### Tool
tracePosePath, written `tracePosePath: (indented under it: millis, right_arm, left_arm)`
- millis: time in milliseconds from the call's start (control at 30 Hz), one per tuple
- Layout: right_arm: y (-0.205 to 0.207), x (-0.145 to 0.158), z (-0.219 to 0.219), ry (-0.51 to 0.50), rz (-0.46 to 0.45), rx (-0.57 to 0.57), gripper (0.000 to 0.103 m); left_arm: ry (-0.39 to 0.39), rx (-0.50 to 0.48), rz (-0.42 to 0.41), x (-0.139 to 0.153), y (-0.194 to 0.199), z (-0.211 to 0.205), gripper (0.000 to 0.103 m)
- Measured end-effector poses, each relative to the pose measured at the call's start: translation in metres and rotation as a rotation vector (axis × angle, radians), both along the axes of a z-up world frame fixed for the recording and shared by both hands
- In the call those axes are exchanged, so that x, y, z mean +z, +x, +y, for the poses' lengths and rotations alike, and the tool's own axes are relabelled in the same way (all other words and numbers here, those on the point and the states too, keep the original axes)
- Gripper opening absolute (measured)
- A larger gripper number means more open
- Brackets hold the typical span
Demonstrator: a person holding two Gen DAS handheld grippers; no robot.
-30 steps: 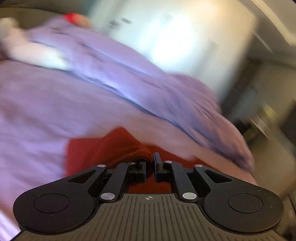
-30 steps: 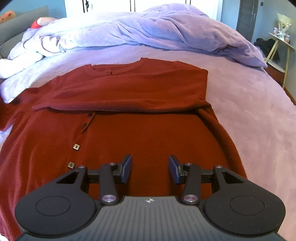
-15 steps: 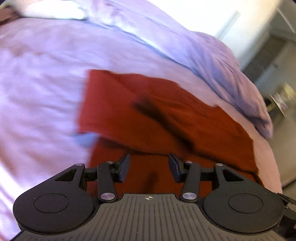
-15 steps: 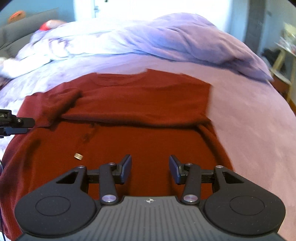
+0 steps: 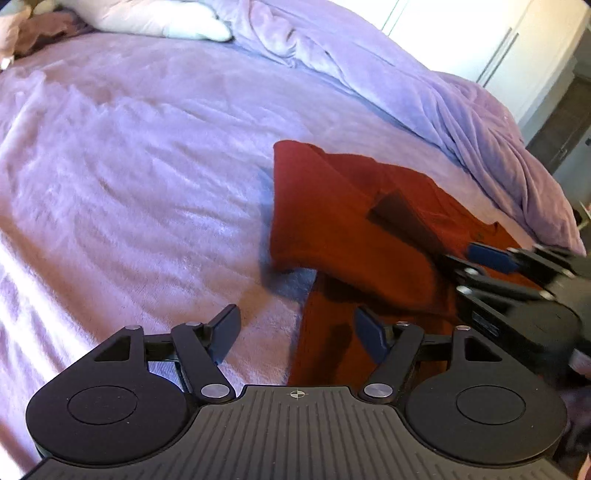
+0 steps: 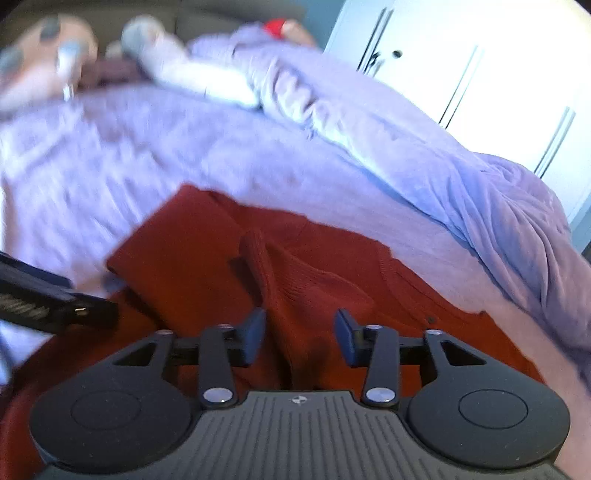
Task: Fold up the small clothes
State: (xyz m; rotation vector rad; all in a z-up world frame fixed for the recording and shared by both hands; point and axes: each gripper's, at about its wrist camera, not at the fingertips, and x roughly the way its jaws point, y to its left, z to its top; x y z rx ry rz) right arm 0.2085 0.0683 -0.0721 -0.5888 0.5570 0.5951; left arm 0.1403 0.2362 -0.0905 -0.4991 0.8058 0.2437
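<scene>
A dark red knit cardigan [image 5: 332, 221] lies on the lilac bedspread [image 5: 129, 166], with both sleeves folded in over its body. My left gripper [image 5: 295, 332] is open and empty, just above the cardigan's left edge. My right gripper [image 6: 299, 334] is open and empty, low over the cardigan [image 6: 295, 277], with a raised fold of the sleeve between its fingers. The right gripper also shows at the right edge of the left wrist view [image 5: 517, 280]. The left gripper shows at the left edge of the right wrist view [image 6: 48, 299].
A bunched lilac duvet [image 5: 424, 92] lies along the far side of the bed. White pillows [image 5: 159, 18] sit at the head end. White wardrobe doors [image 6: 461, 74] stand behind the bed.
My left gripper has let go of the sleeve, opened and pulled back to the cardigan's left edge. The left sleeve now lies folded over the body. My right gripper has swung left and lower.
</scene>
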Motion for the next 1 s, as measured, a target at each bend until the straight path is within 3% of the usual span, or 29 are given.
tracePosePath:
  millis: [100, 200, 267, 367, 433, 500, 600, 667, 733, 833, 1000]
  right_arm:
    - [0.013, -0.011, 0.014, -0.040, 0.029, 0.006, 0.025]
    - [0.014, -0.017, 0.018, -0.055, 0.036, 0.037, 0.006]
    - [0.015, -0.014, 0.008, -0.029, 0.022, 0.020, 0.006]
    - [0.022, 0.007, -0.030, 0.091, -0.016, -0.103, 0.005]
    - [0.030, 0.020, -0.074, 0.195, -0.031, -0.247, 0.006]
    - [0.041, 0.024, -0.124, 0.333, 0.018, -0.391, 0.006]
    - [0.060, 0.008, -0.184, 0.438, 0.126, -0.539, 0.008]
    - [0.071, -0.009, -0.220, 0.540, 0.277, -0.600, 0.016]
    - [0.075, -0.025, -0.248, 0.666, 0.395, -0.646, 0.017]
    - [0.074, -0.035, -0.272, 0.795, 0.427, -0.675, 0.028]
    - [0.086, -0.045, -0.283, 0.924, 0.475, -0.699, 0.029]
  left_arm:
    - [0.031, -0.010, 0.007, -0.003, 0.005, -0.006, 0.076]
    - [0.041, -0.009, 0.012, -0.001, 0.010, -0.010, 0.076]
    - [0.043, -0.010, 0.006, 0.003, 0.013, -0.013, 0.076]
    - [0.065, -0.024, -0.012, 0.010, 0.018, -0.019, 0.076]
    - [0.082, -0.040, -0.012, 0.012, 0.025, -0.025, 0.076]
    - [0.090, -0.056, -0.006, 0.012, 0.034, -0.033, 0.076]
    - [0.097, -0.064, 0.016, 0.009, 0.047, -0.043, 0.077]
    - [0.108, -0.065, 0.018, 0.011, 0.050, -0.046, 0.077]
    - [0.116, -0.077, 0.021, 0.011, 0.052, -0.050, 0.079]
    - [0.147, -0.091, 0.040, 0.009, 0.057, -0.054, 0.079]
    - [0.164, -0.105, 0.069, 0.005, 0.064, -0.059, 0.079]
